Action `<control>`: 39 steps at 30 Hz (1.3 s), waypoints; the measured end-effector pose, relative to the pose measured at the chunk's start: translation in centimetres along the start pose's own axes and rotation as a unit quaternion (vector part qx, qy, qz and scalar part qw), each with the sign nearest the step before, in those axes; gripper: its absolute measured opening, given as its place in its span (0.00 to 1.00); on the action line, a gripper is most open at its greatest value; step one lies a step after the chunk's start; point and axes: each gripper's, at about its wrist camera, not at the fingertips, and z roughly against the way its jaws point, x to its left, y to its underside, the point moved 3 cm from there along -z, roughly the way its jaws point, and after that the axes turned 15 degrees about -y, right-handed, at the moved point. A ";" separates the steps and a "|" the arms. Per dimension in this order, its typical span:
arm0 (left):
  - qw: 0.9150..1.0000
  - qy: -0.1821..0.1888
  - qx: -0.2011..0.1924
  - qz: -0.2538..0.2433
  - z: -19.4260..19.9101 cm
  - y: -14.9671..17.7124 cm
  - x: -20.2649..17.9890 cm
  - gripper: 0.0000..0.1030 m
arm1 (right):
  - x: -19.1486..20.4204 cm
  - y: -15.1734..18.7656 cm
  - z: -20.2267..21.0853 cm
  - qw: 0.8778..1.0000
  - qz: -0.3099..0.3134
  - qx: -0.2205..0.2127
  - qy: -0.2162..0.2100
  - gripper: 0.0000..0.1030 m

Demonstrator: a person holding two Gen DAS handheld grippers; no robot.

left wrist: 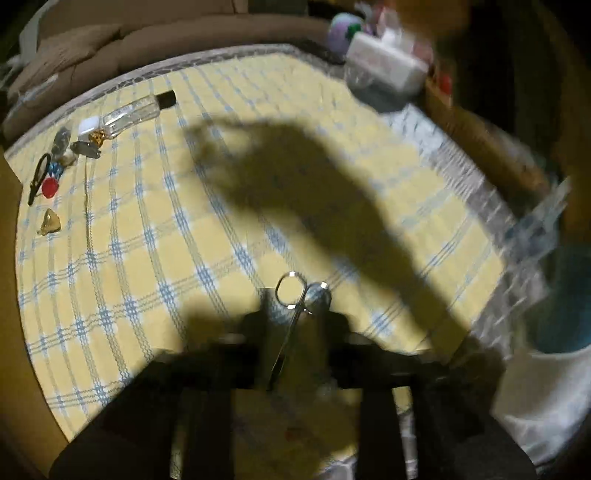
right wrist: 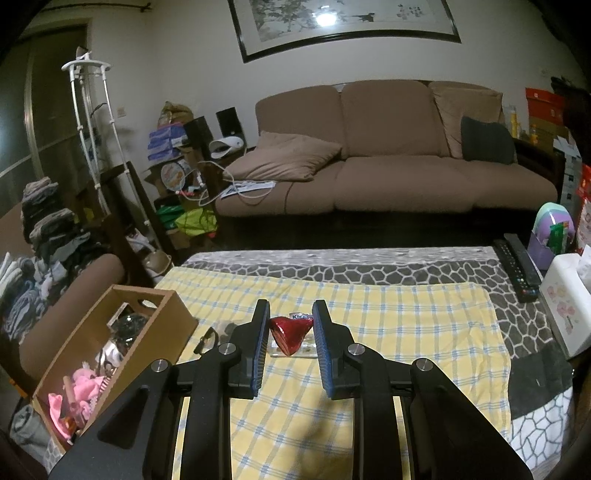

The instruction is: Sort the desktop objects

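Currently, both grippers over checked cloth [right wrist: 406, 314].
Right gripper [right wrist: 290, 334] clamps red candy [right wrist: 288, 332]; left gripper [left wrist: 293, 314] parted, scissors [left wrist: 291, 314] loose between.

Matte black right gripper [right wrist: 290, 349]: angular linkage arms, round silver screws, jaws lined with ribbed blue pads [right wrist: 260, 354].

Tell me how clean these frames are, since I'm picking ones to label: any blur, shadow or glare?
Left wrist view: smeared, worst at the right edge; a large shadow crosses the checked cloth, and the left gripper with the small scissors sits in gloom. Right wrist view: sharp; lamp glare on the framed picture; fisheye bending at the edges.
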 end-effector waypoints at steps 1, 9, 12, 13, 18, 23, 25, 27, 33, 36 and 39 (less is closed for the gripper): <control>0.999 -0.033 -0.010 -0.001 -0.2 0.2 -0.3 0.74 | -0.1 0.0 0.1 1.000 -0.001 -0.001 0.000 0.23; 0.998 -0.031 -0.048 -0.027 -1.0 0.9 -2.1 0.29 | -0.3 0.0 0.0 1.000 -0.005 -0.002 0.000 0.23; 0.997 -0.037 -0.061 -0.026 -0.3 0.5 -1.5 0.28 | -0.4 0.1 0.1 1.000 -0.006 -0.002 0.001 0.23; 0.997 -0.037 -0.065 -0.023 -0.2 0.3 -1.3 0.28 | -0.4 0.1 0.1 1.000 -0.006 -0.002 0.001 0.23; 0.996 -0.030 -0.077 0.032 2.3 -1.3 2.4 0.29 | -1.1 -0.1 0.8 1.000 -0.009 -0.010 0.014 0.23; 0.986 -0.045 -0.106 0.118 5.1 -2.5 8.5 0.29 | -1.8 -0.2 1.6 0.999 -0.017 -0.023 0.018 0.23; 0.978 -0.059 -0.120 0.160 6.7 -2.7 11.3 0.29 | -2.0 -0.3 1.9 0.999 -0.022 -0.026 0.015 0.23; 0.967 -0.075 -0.136 0.200 8.5 -2.7 14.2 0.29 | -1.8 -0.4 1.9 0.999 -0.023 -0.029 0.009 0.23; 0.929 -0.159 -0.170 0.288 12.2 -2.3 20.9 0.29 | 0.4 -0.5 1.0 1.000 -0.007 -0.022 -0.010 0.23; 0.919 -0.169 -0.163 0.316 13.2 -1.3 23.0 0.29 | 2.9 -0.3 -0.2 0.999 0.011 -0.009 -0.037 0.23; 0.912 -0.188 -0.170 0.323 14.5 -0.5 24.4 0.29 | 5.8 0.2 -1.3 0.997 0.029 0.003 -0.069 0.23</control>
